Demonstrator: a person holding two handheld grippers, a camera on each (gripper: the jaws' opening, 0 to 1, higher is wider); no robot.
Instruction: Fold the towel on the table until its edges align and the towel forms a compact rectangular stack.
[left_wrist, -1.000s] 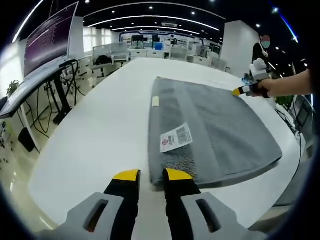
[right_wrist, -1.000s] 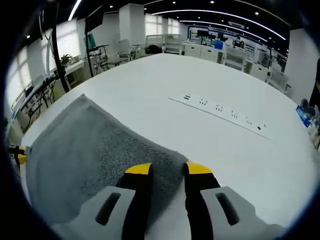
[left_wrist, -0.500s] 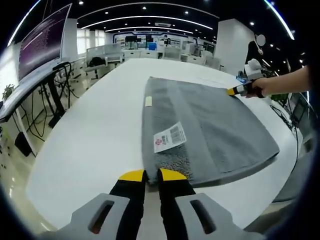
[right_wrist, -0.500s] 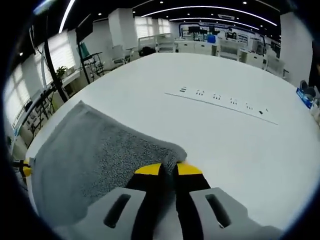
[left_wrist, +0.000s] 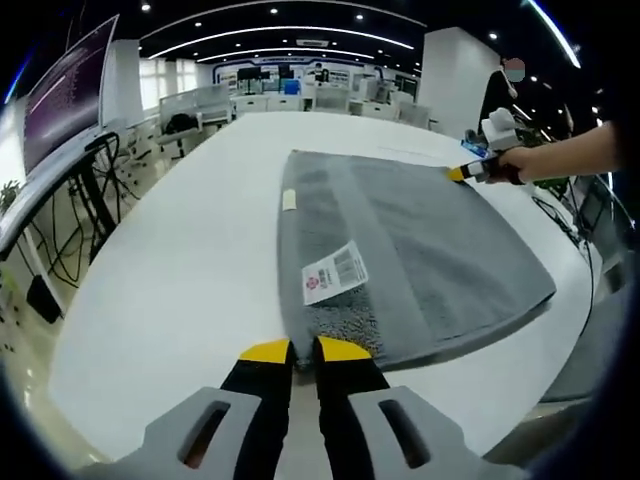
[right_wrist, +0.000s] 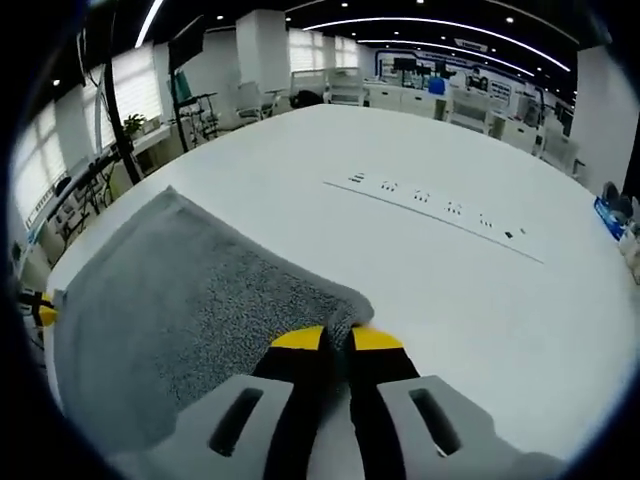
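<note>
Lying flat on the white bench (left_wrist: 170, 270), the grey towel (left_wrist: 420, 250) shows a white barcode label (left_wrist: 335, 272). Left hand-held gripper (left_wrist: 292, 350) and right hand-held gripper (right_wrist: 337, 338) each pinch a towel corner.

My left claw (left_wrist: 292, 350) sits low at the near edge of the counter (left_wrist: 180, 260), its two yellow-tipped jaws drawn nearly together and pinching the near corner of the towel (left_wrist: 400, 240); the grey bodies behind them angle up from the bottom of the left gripper view. My right claw (right_wrist: 335, 338) is likewise closed, its jaws clamped on the towel's other corner, where the cloth bunches up just over the tips. In the left gripper view my right hand (left_wrist: 520, 163) reaches in from the right side on a bare forearm, wrapped around that claw's handle at the towel's far corner.
</note>
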